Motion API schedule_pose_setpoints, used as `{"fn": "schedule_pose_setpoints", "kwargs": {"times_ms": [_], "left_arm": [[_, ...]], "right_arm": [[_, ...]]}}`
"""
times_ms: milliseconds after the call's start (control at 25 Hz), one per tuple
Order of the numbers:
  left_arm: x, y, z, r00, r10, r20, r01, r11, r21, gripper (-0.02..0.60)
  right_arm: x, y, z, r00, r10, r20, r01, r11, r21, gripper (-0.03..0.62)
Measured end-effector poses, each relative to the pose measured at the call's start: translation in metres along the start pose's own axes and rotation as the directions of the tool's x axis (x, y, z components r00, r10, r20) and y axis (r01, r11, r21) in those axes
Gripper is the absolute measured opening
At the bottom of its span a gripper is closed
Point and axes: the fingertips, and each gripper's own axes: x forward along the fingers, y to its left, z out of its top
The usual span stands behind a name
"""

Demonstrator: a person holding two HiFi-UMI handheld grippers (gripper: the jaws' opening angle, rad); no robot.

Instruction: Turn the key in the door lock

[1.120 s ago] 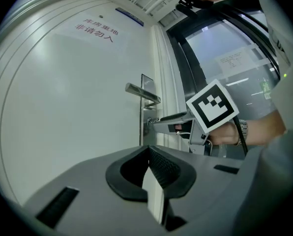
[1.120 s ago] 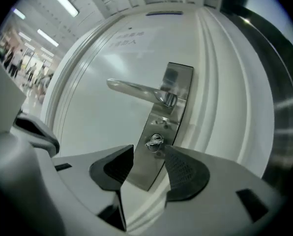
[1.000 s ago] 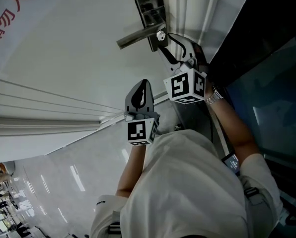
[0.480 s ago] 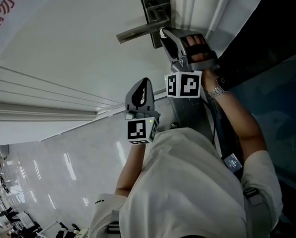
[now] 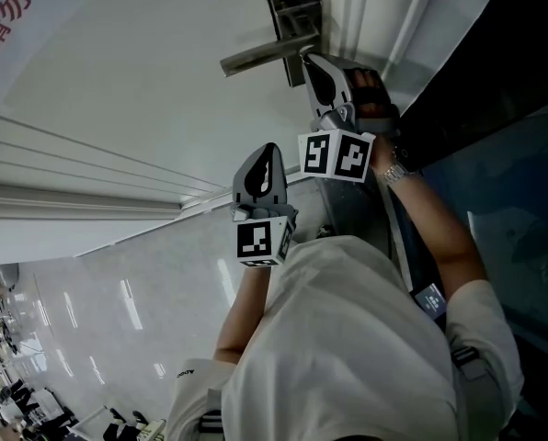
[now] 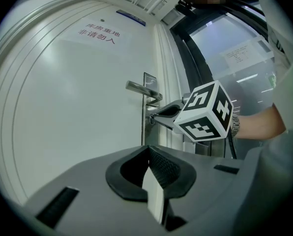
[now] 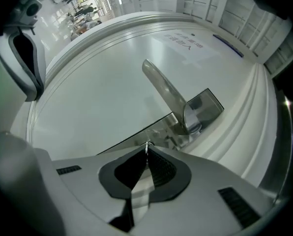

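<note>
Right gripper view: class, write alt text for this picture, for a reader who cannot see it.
The right gripper, its jaws just closed, pinches the thin metal key at the lock plate of a white door. A lever handle juts from the plate beyond the key; the left gripper shows at the left edge.

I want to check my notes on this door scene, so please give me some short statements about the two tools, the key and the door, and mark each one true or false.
1. The right tool is shut on the key at the lock plate. True; its jaws have just been closing onto it.
2. The left tool grips the door handle. False: it is shut on nothing, apart from the door.
3. The key sits above the door handle. False: it sits below it.
4. The door bears red characters. True.
</note>
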Motion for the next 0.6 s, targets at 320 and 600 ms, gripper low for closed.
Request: {"fn": "schedule_pose_setpoints", "kwargs": {"times_ms": [320, 600], "left_arm": [[-0.003, 0.004, 0.003, 1.000, -0.016, -0.002, 0.016, 1.000, 0.000, 0.009], [-0.008, 0.012, -0.001, 0.999, -0.043, -0.017, 0.043, 0.999, 0.002, 0.009]], "right_arm": [[-0.001, -0.004, -0.001, 1.000, 0.007, -0.016, -0.004, 0.981, 0.194, 0.015], [0.000, -0.006, -0.001, 1.000, 0.019, -0.025, -0.006, 0.901, 0.434, 0.015]]}}
